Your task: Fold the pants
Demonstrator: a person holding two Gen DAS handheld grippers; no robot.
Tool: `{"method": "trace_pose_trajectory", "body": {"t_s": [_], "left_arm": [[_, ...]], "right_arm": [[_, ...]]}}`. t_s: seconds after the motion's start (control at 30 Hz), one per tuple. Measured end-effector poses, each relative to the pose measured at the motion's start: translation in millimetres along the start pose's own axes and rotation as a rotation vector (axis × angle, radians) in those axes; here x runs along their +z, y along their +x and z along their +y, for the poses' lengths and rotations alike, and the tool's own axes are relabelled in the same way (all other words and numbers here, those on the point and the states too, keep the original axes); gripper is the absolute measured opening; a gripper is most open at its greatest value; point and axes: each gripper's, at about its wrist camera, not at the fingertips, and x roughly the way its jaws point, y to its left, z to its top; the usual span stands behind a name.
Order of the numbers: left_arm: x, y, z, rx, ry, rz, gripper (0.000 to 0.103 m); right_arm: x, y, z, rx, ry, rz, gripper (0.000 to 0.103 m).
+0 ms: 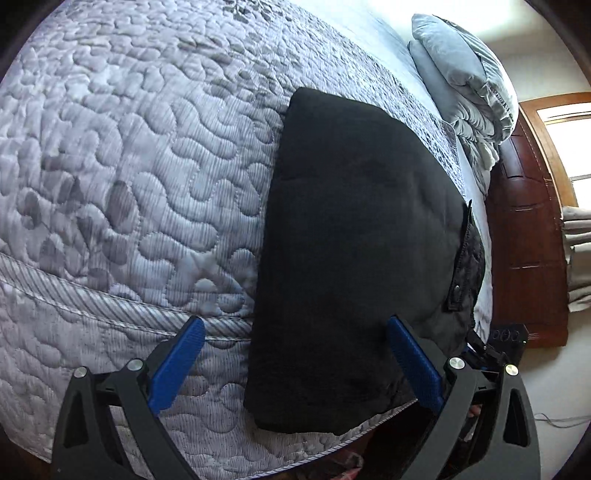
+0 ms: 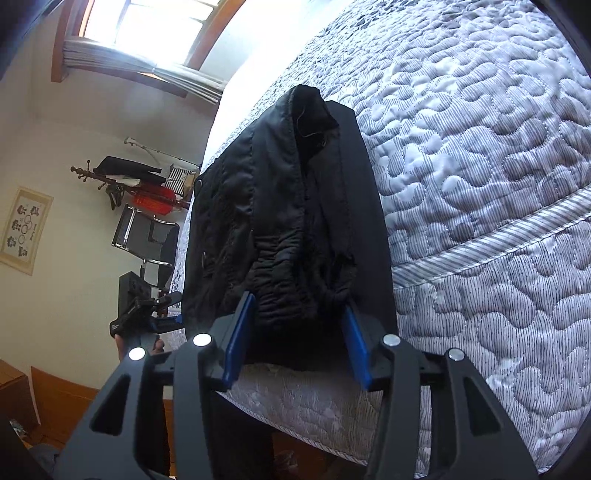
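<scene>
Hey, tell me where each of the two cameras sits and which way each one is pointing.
Left wrist: sits on the left gripper, facing along its open blue fingers across the quilt at the folded black pants; pillows beyond.
Right wrist: sits on the right gripper, open around the pants' near edge, facing a window; a hand holding the left gripper shows at left.
Shared: the pants and quilt.

Black pants (image 1: 354, 236), folded, on quilt (image 1: 129, 155)

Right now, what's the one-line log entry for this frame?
pants: folded, on quilt at bed edge | left gripper: open, ungripped | right gripper: open, straddling waistband end
</scene>
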Motion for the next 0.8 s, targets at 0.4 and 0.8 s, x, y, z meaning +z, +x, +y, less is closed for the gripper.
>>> {"method": "trace_pose_trajectory", "body": {"t_s": [0.4,0.8], "left_arm": [[11.7,32.6,16.8,-0.188,-0.029,0.118,0.099],[13.5,54.3,0.2,-0.267,-0.019,0.182,0.099]], "right_arm": [[-0.8,1.0,0.1,0.019,0.01,0.004,0.048],[1.3,-1.4,-6.9,0.028,0.01,-0.003,0.053]]}}
